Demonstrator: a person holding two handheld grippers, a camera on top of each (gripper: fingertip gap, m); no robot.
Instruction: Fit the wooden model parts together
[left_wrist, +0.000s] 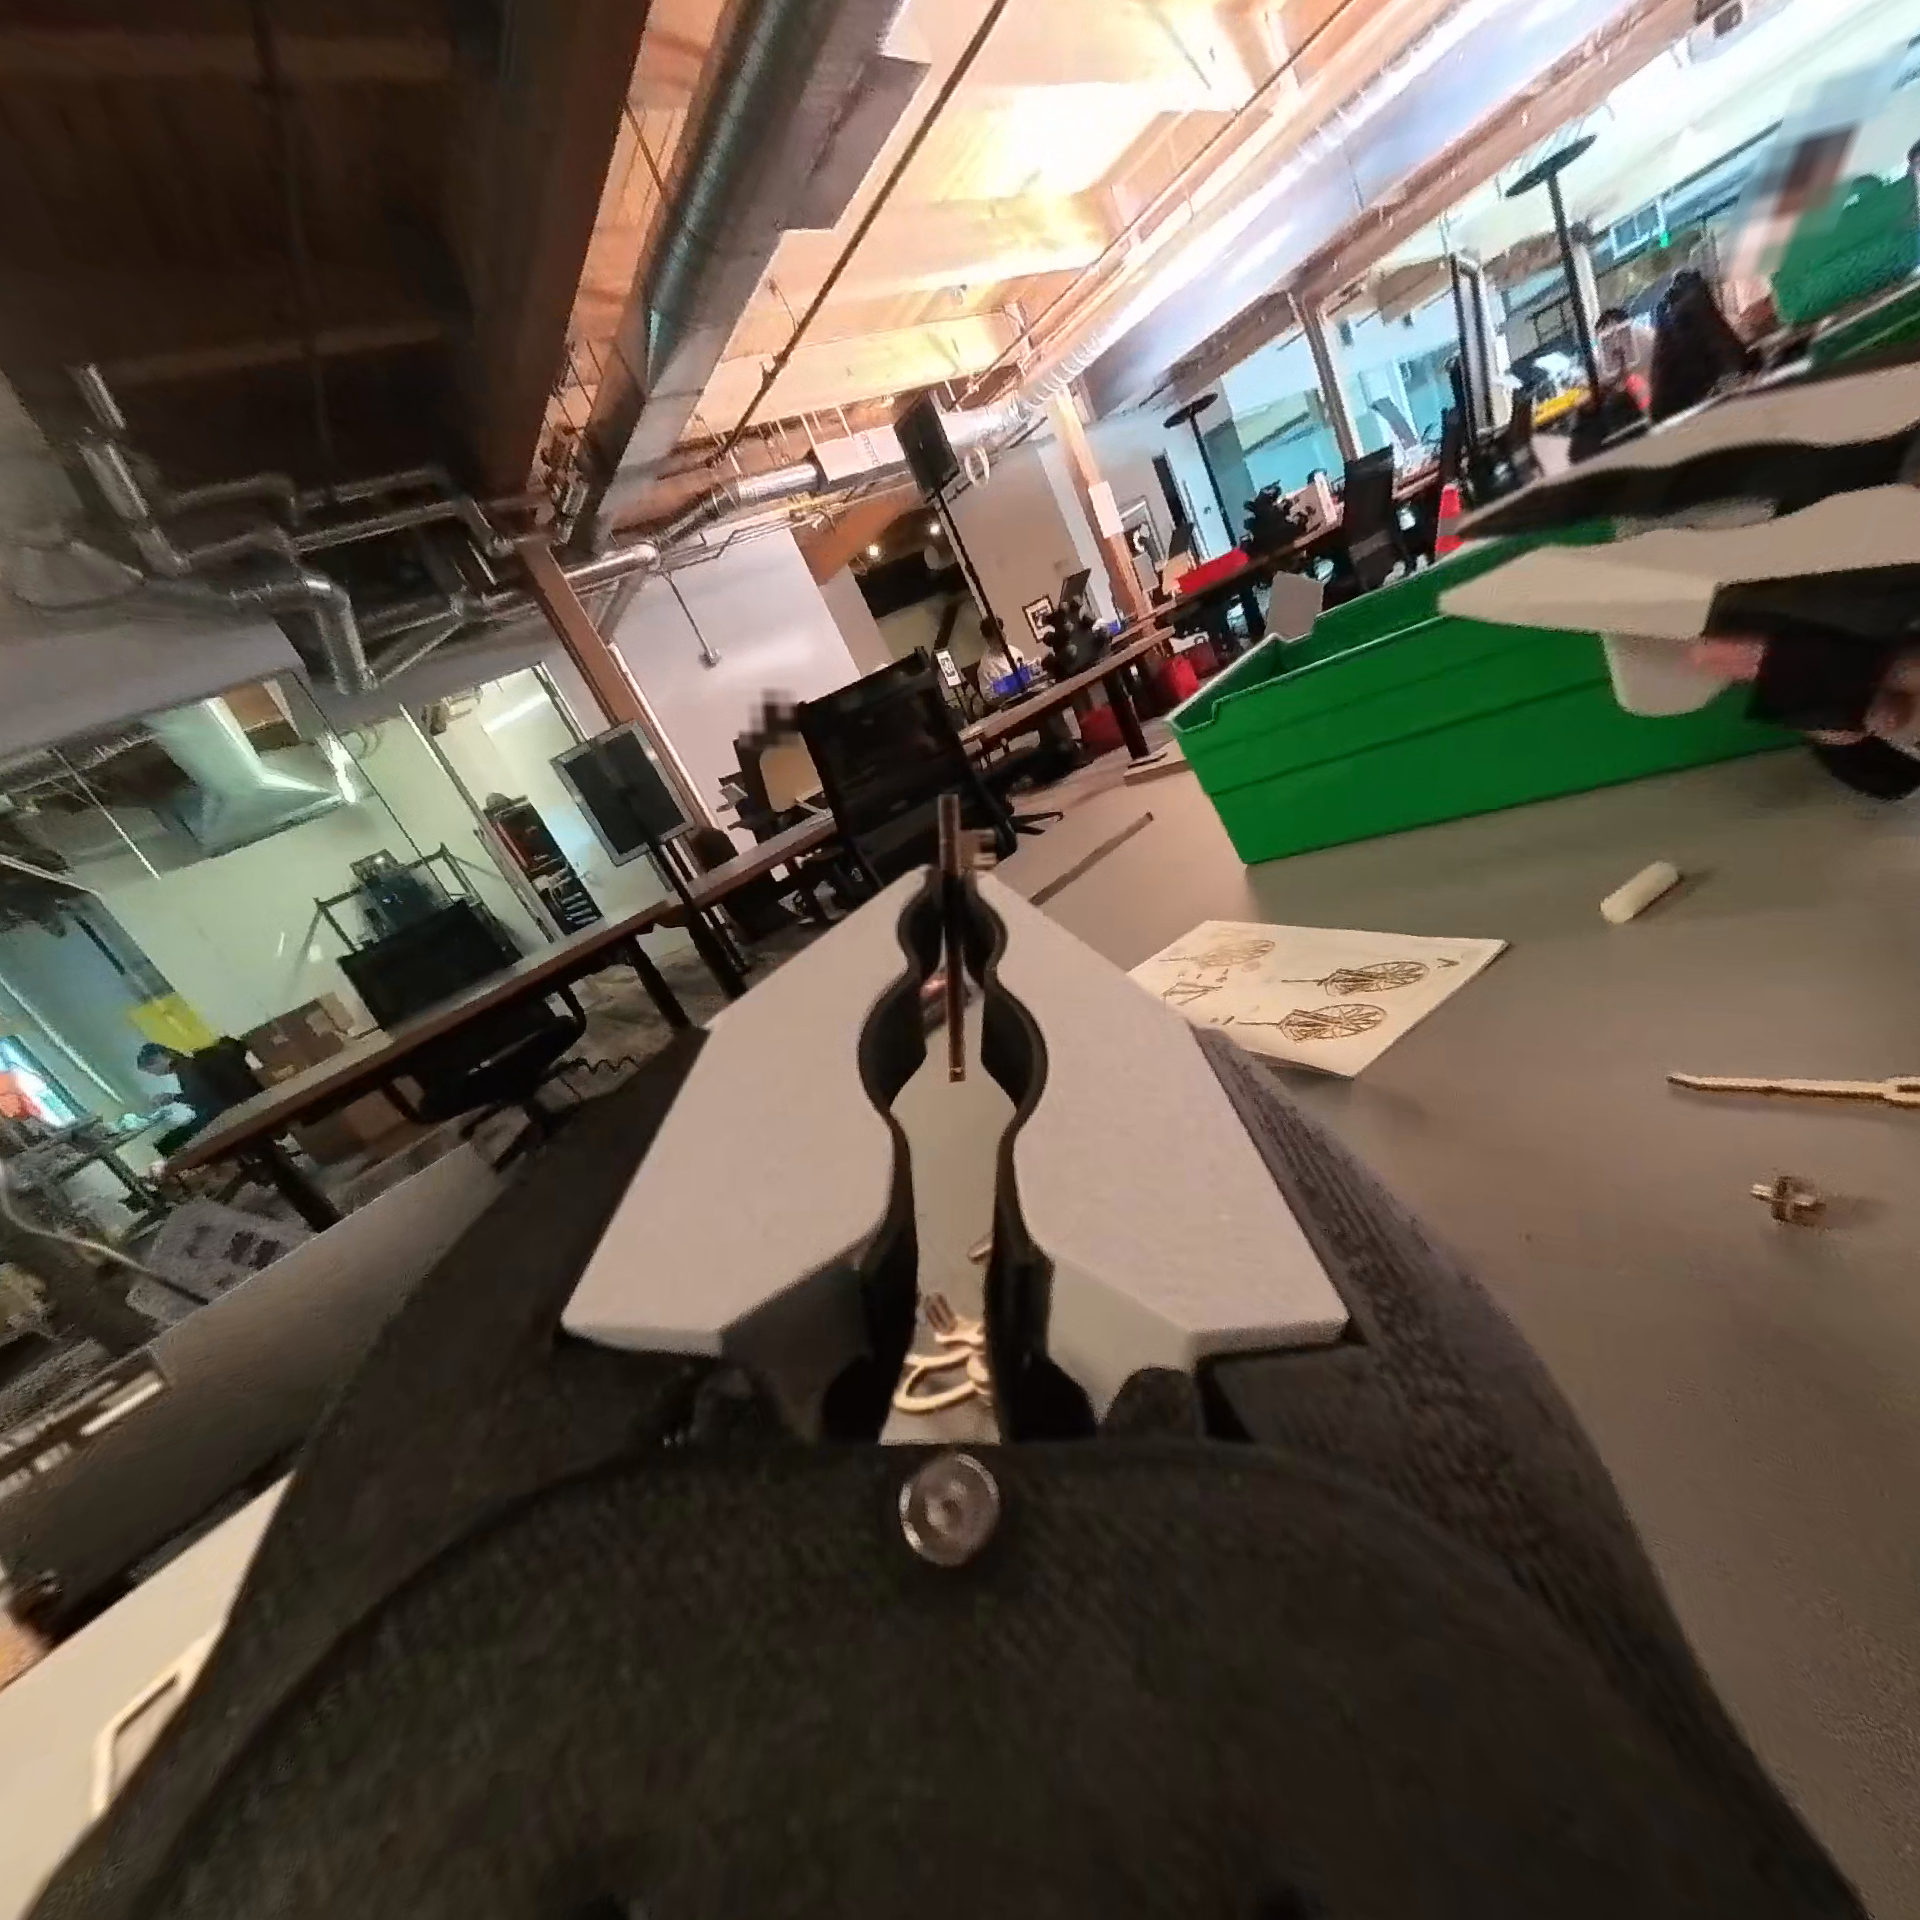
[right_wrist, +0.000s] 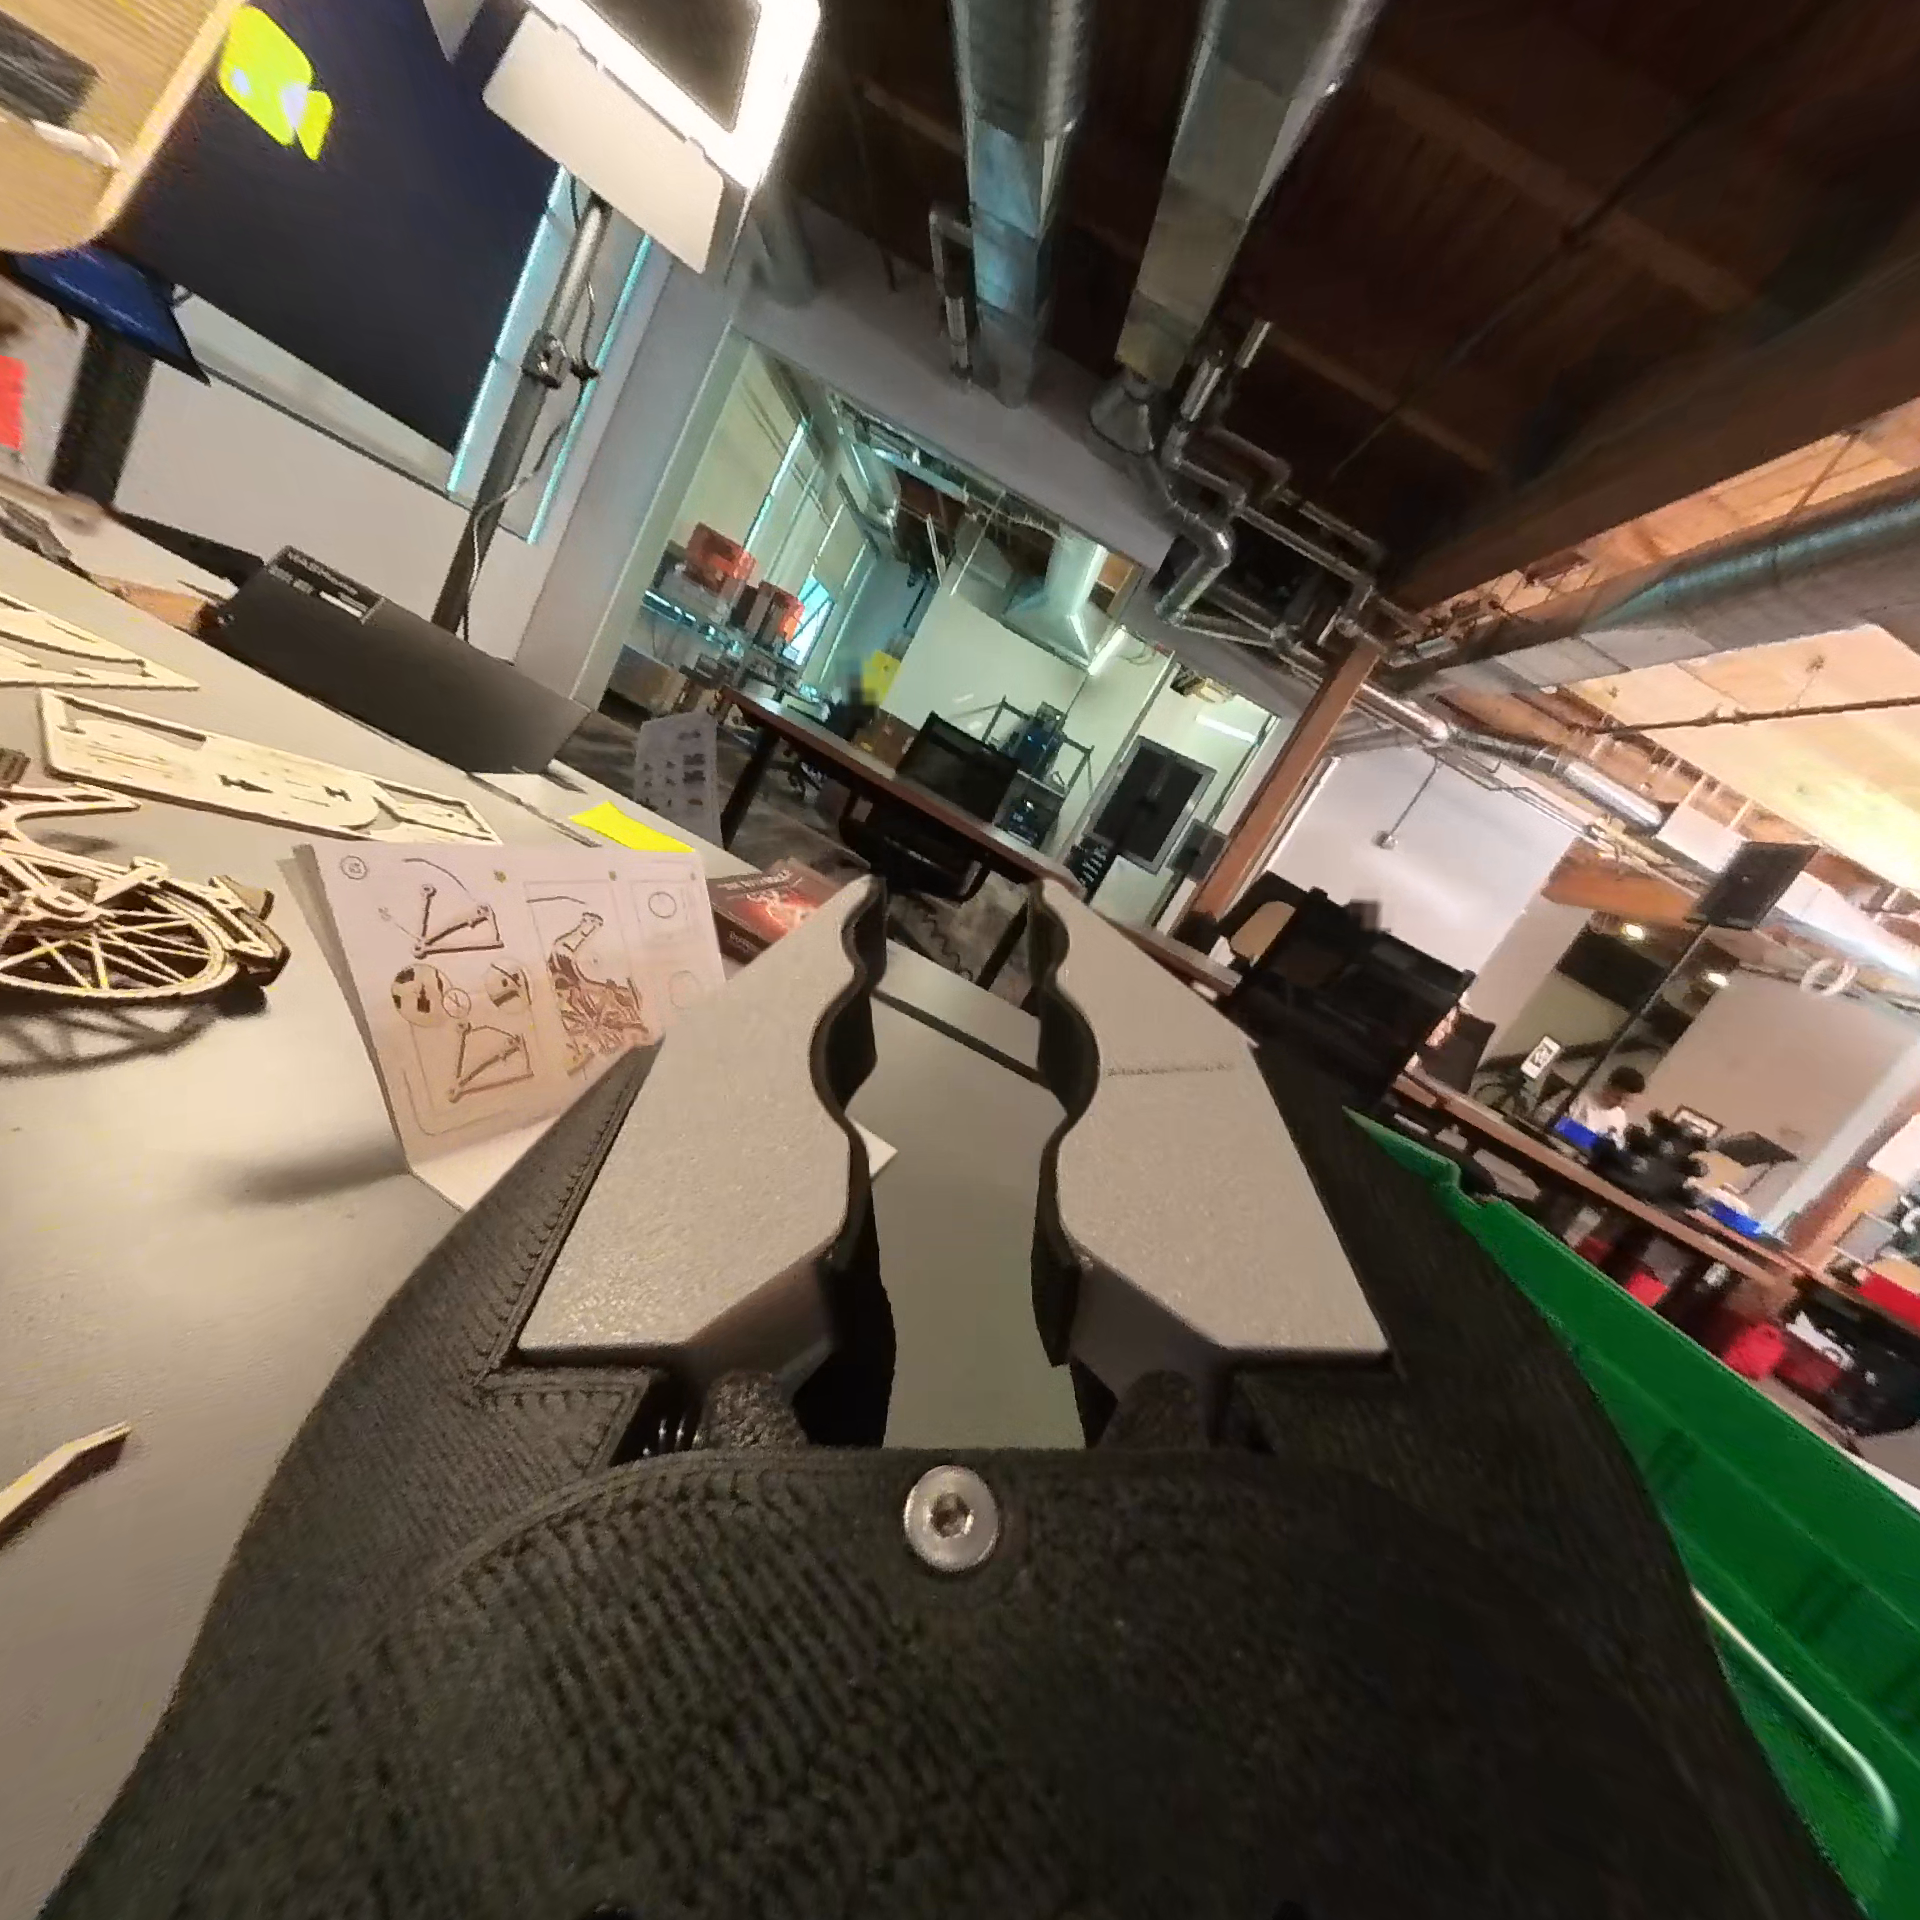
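My left gripper is shut on a thin flat wooden part, held edge-on and sticking out past the fingertips above the grey table. A long wooden strip and a small wooden peg piece lie on the table to its right. My right gripper is open and empty, lifted over the table; it also shows at the upper right of the left wrist view. A part-built wooden bicycle model lies at the left of the right wrist view.
A green bin stands at the far right, close beside my right gripper. Instruction sheets and punched wooden sheets lie on the table. A white cylinder lies near the bin. A black box sits behind. Spacing between my two grippers at the tips: around 20 cm. The small wooden peg piece is about equally far from each gripper, around 20 cm.
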